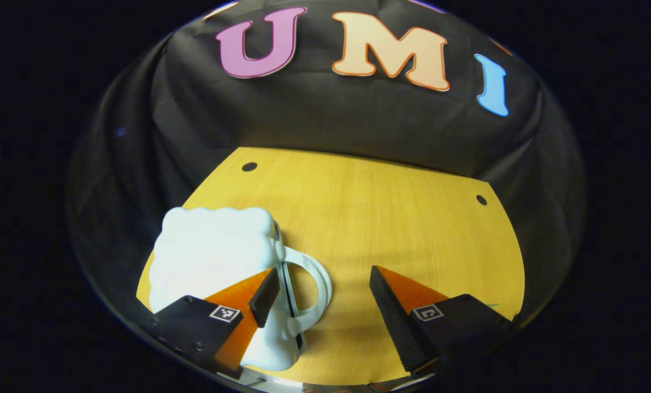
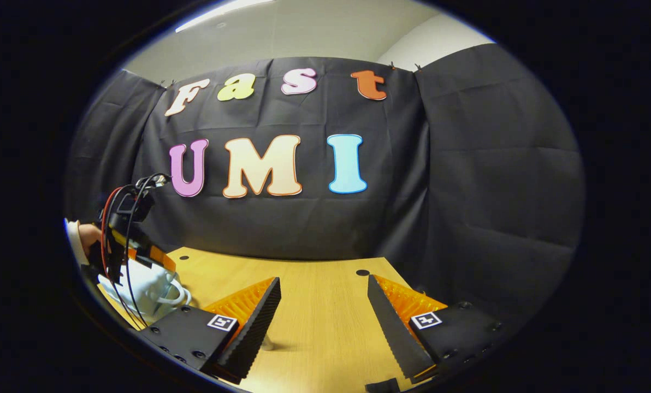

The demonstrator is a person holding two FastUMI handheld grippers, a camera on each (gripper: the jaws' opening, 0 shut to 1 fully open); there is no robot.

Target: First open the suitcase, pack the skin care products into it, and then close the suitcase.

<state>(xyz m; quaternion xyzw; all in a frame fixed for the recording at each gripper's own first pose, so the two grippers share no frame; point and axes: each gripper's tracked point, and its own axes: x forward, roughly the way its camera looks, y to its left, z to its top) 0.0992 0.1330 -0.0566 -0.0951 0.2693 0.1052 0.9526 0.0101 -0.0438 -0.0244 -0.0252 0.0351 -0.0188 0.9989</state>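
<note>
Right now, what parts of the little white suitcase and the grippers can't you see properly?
- Suitcase, left gripper view: its near left part sits behind a finger of the left gripper, so the latch cannot be made out.
- Suitcase, right gripper view: small at the edge, partly behind the left gripper and its cables; open or closed cannot be told.
- Hand: cut off by the edge.

Suitcase (image 1: pixel 216 262): on the table (image 1: pixel 391 218), at its left side, handle (image 1: pixel 314 289) facing right.
Left gripper (image 1: pixel 323 286): above the suitcase's handle side, one finger over the case, the other over bare table.
Right gripper (image 2: pixel 323 297): over the table's right part, well apart from the suitcase.
Wall: behind the table.
</note>
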